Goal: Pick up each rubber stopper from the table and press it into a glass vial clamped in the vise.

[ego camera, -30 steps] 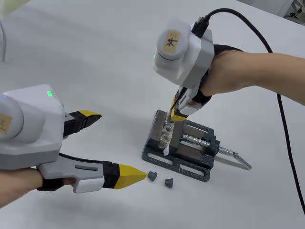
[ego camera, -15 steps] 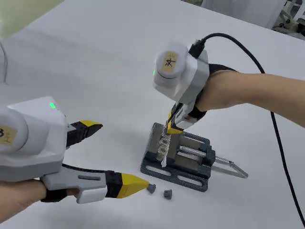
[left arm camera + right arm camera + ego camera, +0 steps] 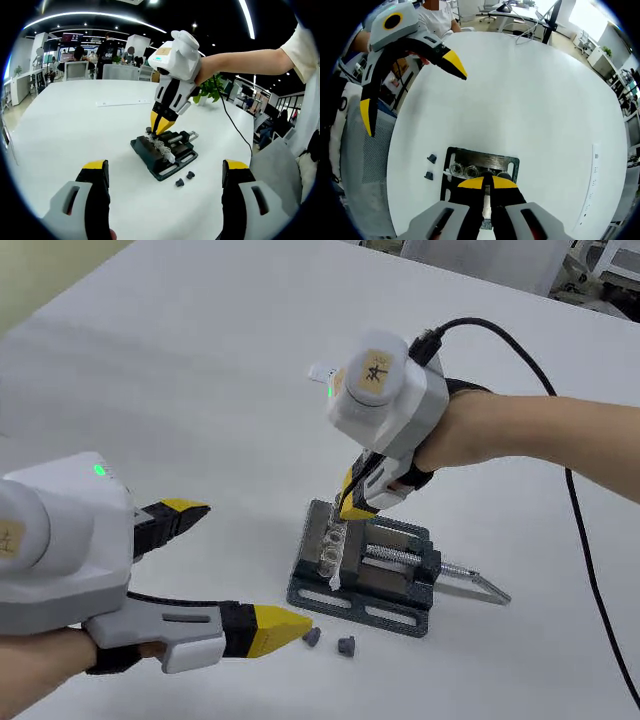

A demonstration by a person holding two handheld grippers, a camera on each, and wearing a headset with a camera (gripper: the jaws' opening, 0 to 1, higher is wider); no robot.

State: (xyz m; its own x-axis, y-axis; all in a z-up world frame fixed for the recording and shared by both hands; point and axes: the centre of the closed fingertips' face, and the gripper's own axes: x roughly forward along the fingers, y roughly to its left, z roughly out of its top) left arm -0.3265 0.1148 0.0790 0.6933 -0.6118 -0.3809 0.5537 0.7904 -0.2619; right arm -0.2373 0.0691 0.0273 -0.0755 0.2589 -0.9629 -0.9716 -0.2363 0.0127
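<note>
Vise (image 3: 395, 582): row of glass vials (image 3: 333, 545) clamped upright, two mouths open. My right gripper (image 3: 346, 512): jaws drawn together, tips over the row. My left gripper (image 3: 255, 563): jaws wide. Table (image 3: 200, 390): two rubber stoppers (image 3: 312, 637) loose, just beside the vise.
</note>
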